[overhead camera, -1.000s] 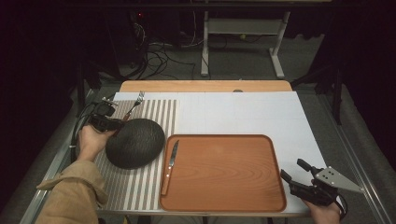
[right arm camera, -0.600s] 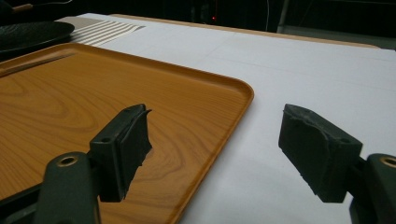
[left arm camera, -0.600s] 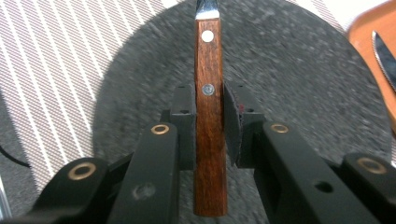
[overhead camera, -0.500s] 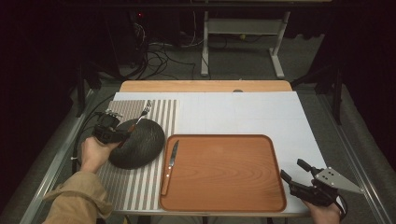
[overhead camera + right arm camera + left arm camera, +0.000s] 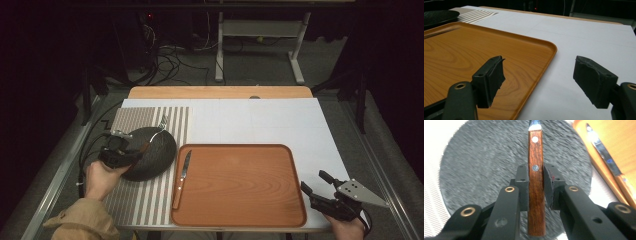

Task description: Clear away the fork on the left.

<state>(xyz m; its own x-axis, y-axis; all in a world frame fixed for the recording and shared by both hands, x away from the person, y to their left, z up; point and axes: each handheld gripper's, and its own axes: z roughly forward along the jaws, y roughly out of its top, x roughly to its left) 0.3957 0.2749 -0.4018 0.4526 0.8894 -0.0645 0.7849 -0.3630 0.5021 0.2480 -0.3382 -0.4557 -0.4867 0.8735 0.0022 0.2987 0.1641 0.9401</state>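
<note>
My left gripper [image 5: 136,148] is shut on the wooden handle of a fork [image 5: 156,131], which points away from the hand. Its metal tines hang over the far rim of a dark grey round plate [image 5: 155,157]. In the left gripper view the riveted handle [image 5: 535,195] stands upright between the two pads of that gripper [image 5: 535,173], with the plate [image 5: 481,157] beneath. A knife [image 5: 182,171] with a wooden handle lies along the left edge of the orange tray [image 5: 240,190]. My right gripper [image 5: 315,181] rests open off the tray's near right corner, its jaws [image 5: 539,75] holding nothing.
The plate sits on a striped mat [image 5: 145,117] at the table's left. A white sheet [image 5: 260,120] covers the table beyond the tray [image 5: 474,50]. The knife blade [image 5: 604,157] lies just right of the plate. Cables and a stand are on the floor behind.
My left hand has carried the fork from the mat's far left toward the near side and right, so it now hangs over the plate. The right gripper has kept still.
</note>
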